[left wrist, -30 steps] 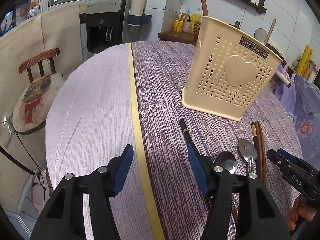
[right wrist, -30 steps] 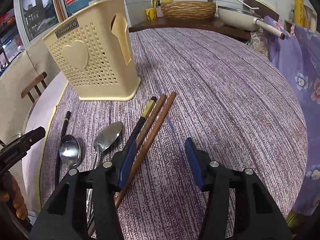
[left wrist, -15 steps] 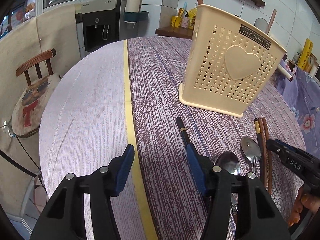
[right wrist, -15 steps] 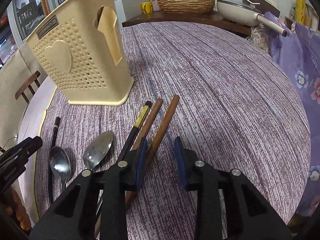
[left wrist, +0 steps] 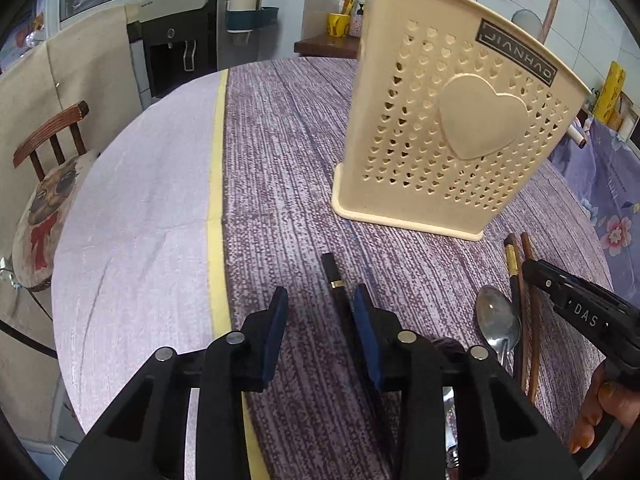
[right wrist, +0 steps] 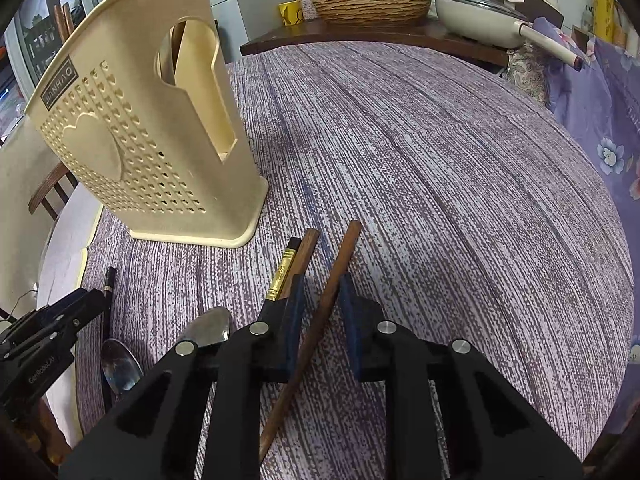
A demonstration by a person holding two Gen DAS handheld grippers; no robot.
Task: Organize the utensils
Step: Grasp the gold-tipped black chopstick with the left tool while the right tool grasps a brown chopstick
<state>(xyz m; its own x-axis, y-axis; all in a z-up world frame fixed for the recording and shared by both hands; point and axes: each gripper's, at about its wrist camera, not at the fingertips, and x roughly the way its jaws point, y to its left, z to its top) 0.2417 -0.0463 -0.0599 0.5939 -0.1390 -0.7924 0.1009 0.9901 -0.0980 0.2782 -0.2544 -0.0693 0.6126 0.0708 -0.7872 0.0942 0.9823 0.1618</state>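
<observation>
Cream plastic utensil holder stands far-left on the surface, and every loose piece lies outside it, so sorting has barely begun. The right tool has just been closing around a brown chopstick, pads not visibly pressing. The left tool, also closing, straddles a black chopstick. Two spoons wait.
</observation>
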